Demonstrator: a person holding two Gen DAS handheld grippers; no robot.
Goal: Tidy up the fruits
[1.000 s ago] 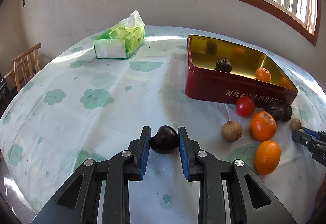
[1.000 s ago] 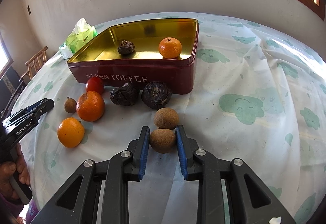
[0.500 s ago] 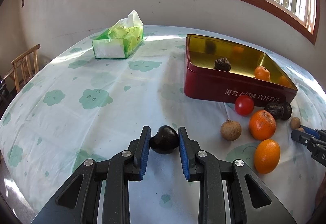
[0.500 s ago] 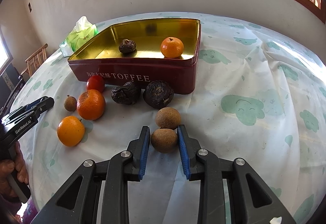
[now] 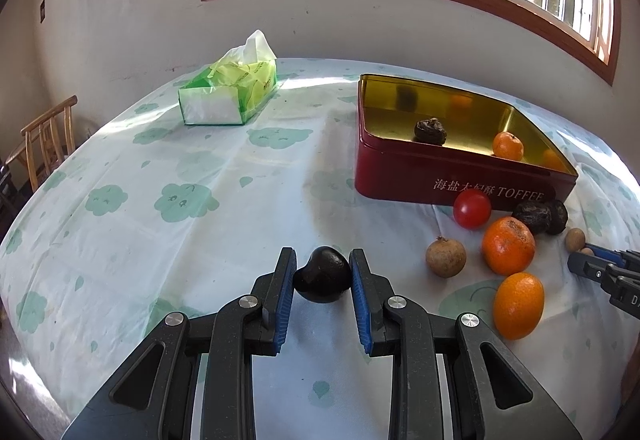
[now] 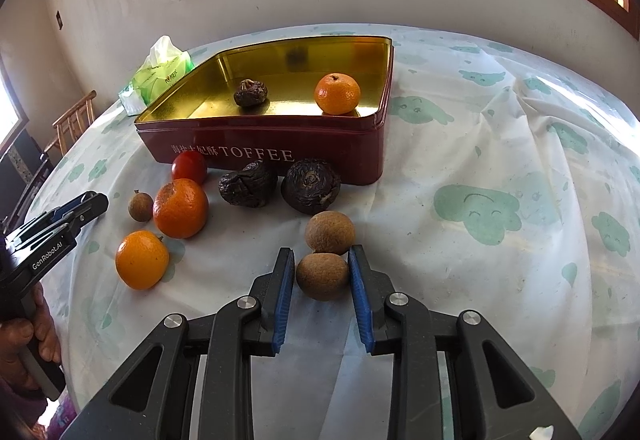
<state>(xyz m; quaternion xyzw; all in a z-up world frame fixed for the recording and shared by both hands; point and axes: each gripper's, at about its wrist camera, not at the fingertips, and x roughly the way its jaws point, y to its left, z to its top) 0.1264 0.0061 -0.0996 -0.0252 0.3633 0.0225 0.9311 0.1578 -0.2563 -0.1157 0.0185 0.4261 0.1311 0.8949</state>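
Note:
My left gripper (image 5: 323, 255) is shut on a smooth, near-black fruit (image 5: 322, 278) just above the tablecloth, left of the loose fruit. My right gripper (image 6: 321, 252) is shut on a round brown fruit (image 6: 322, 276), which touches a second brown fruit (image 6: 330, 232) beyond it. The red TOFFEE tin (image 6: 360, 156) stands open behind, with a wrinkled dark fruit (image 6: 250, 92) and a mandarin (image 6: 337, 93) inside. In front of the tin lie a cherry tomato (image 6: 189, 167), a mandarin (image 6: 180, 207), an orange (image 6: 142, 259), a small brown fruit (image 6: 140, 205) and two wrinkled dark fruits (image 6: 248, 184).
A green tissue pack (image 5: 228, 96) sits at the table's far left. A wooden chair (image 5: 44, 136) stands beyond the left edge. A person's hand (image 6: 36, 336) holds the left gripper's handle. The round table (image 5: 120, 260) wears a white cloth with green clouds, wrinkled on the right.
Both grippers stay where they were, with the same fruits between their pads. No fruit on the table has moved.

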